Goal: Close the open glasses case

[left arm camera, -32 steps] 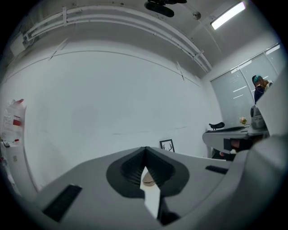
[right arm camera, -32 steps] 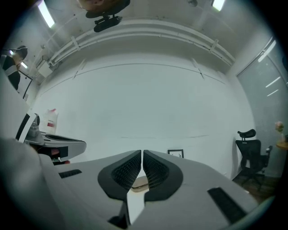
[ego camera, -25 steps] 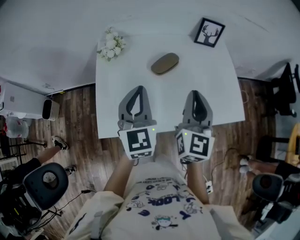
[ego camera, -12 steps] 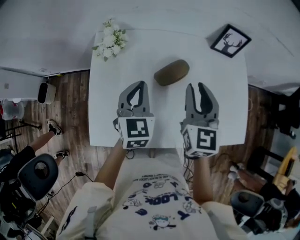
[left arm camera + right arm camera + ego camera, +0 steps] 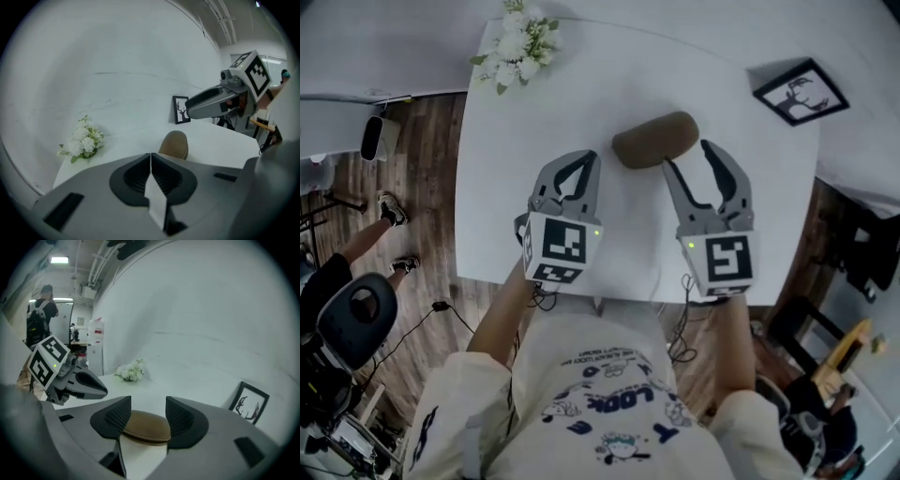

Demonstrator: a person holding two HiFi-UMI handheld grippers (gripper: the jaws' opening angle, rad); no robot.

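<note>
Smooth, brown, oval glasses case [image 5: 654, 139] on a white worktop [image 5: 506, 187]. Left hand-held gripper [image 5: 584, 159] is pressed together. Right hand-held gripper [image 5: 686, 154] has just been opening, empty, just short of the case.

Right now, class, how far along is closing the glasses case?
Done: nothing yet. The glasses case lies ungripped on the table, its lid seemingly ajar. In hand: the right gripper, whose jaws have just been opening, lines up on it; the left gripper is shut and empty. Left: press the lid down.
</note>
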